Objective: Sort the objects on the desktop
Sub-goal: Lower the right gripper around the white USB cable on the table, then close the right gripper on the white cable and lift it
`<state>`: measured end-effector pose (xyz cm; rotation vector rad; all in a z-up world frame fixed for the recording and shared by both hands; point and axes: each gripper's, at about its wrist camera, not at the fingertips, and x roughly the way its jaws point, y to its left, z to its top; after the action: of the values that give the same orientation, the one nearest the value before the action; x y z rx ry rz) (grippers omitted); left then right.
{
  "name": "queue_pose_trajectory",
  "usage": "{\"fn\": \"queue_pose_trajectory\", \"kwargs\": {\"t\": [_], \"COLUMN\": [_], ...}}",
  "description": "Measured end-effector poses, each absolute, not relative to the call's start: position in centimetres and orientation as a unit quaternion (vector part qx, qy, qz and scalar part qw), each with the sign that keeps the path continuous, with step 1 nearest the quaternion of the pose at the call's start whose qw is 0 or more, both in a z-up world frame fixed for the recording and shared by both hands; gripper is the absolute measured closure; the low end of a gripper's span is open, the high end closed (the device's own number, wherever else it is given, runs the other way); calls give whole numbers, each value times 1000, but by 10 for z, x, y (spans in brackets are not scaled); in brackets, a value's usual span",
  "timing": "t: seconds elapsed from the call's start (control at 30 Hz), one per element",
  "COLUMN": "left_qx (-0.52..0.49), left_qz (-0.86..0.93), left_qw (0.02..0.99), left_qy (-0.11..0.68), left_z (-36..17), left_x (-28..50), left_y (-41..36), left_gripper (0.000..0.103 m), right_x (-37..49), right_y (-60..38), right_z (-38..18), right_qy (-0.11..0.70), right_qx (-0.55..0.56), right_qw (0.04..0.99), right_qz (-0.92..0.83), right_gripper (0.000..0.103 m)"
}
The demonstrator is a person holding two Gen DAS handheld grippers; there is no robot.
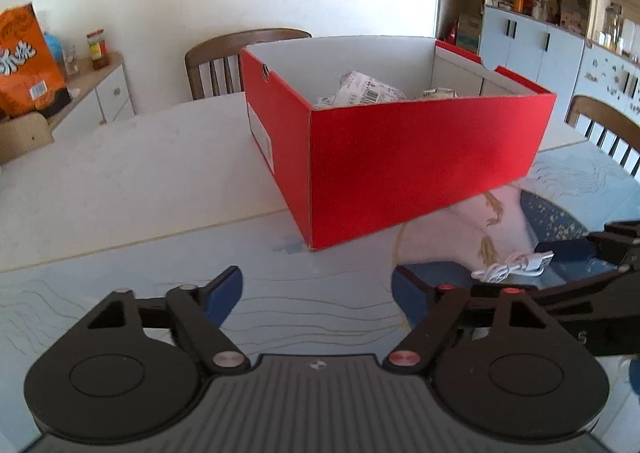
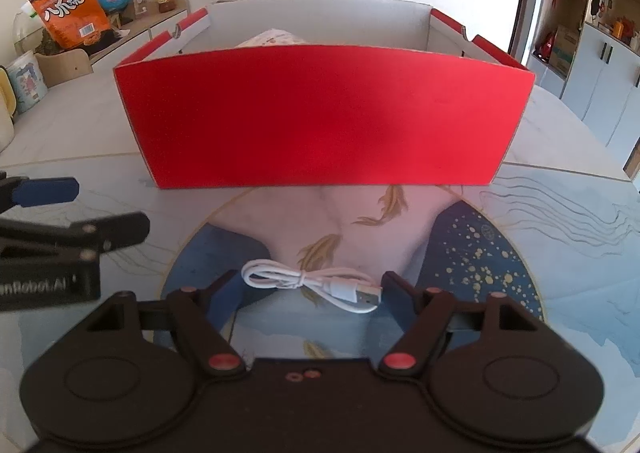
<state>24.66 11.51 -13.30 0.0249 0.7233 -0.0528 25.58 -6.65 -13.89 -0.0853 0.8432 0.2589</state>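
Right claw gapes unclenched around the coiled white cable — glossy table, matte red box beyond.

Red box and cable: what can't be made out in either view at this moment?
- Red box contents: in the right wrist view the front wall hides nearly everything; in the left wrist view only the tops of some packets show.
- Cable: whether the right gripper pads touch it cannot be told; in the left wrist view the left gripper linkage partly covers it.
- Printing on the packets: too small to read.
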Motion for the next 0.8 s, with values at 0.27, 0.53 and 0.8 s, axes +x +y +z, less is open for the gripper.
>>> {"fn": "queue_pose_trajectory", "kwargs": {"t": [0.27, 0.53, 0.8], "left_qx": [16, 10, 12], "left_qz": [-30, -35, -26], "left_qw": [932, 932, 931], "left_qy": [360, 360, 363], "left_z": [-130, -121, -108], "left_x": [247, 246, 248], "left_y": [111, 108, 103], "left_gripper": [41, 51, 59], "right_x": [252, 250, 249], "right_y": [-71, -74, -78], "right_z": [-129, -110, -88], "right_qy": [402, 397, 386], "right_qx": [-42, -40, -44], "right_qw": [905, 905, 909], "right_qz": [132, 147, 151], "right_gripper": [27, 28, 28]}}
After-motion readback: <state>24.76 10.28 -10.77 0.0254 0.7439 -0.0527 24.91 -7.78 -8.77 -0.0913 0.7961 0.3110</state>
